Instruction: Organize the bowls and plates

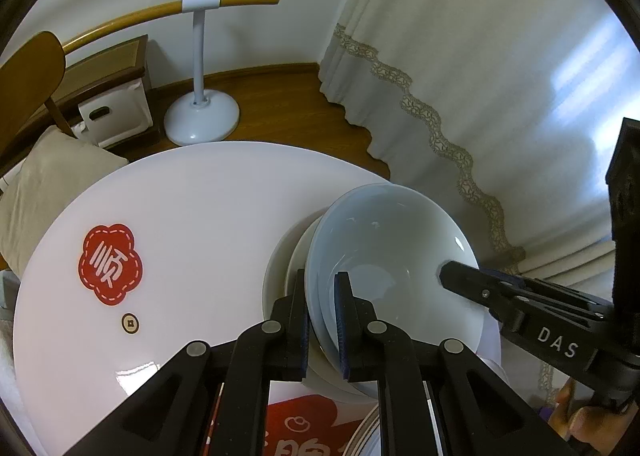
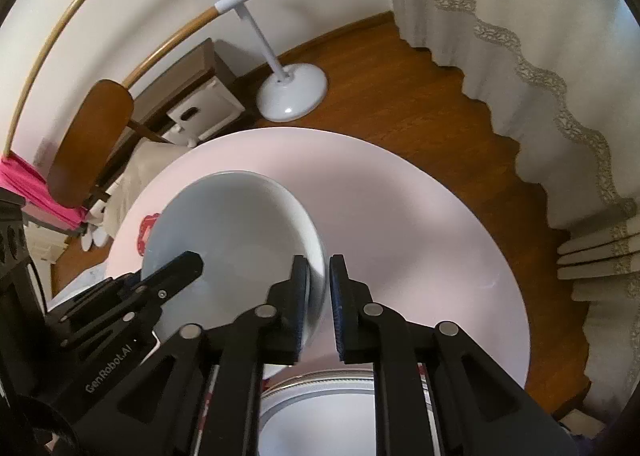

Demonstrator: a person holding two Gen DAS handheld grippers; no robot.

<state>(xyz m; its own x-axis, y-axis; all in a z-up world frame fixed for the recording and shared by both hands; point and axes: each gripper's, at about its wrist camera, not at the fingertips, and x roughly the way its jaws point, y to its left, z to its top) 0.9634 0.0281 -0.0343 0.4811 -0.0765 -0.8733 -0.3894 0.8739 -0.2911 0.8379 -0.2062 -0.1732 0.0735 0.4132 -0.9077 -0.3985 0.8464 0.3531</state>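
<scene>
Nearest in the left wrist view, the left gripper [image 1: 323,320] pinches the near rim of a pale blue bowl [image 1: 394,252], its jaws pressed onto the rim from both sides. The bowl sits nested on other white dishes [image 1: 280,276] on a round white table [image 1: 192,208]. In the right wrist view, the right gripper [image 2: 320,306] straddles the opposite rim of the same bowl [image 2: 236,232]; its jaws are slightly spread, with a gap visible beside the outer pad, so it is not clamping. A white plate with a patterned rim [image 2: 320,416] lies below that gripper at the table's near edge. White lettering on the gripper bodies reads "DAS" [image 1: 558,342] and "GenRobot.AI" [image 2: 107,370]. The tabletop carries a red flower-shaped sticker [image 1: 110,264] bearing a white Chinese character, and a small gold coin emblem [image 1: 130,323]. Beyond the table are a wooden floor [image 2: 400,96], a wooden chair [image 2: 92,140] with a beige cushion, a white stand with a domed base [image 1: 202,118], a low wooden shelf holding a white box [image 1: 116,112], a white wall, and cream curtains with lace trim [image 1: 460,76].
</scene>
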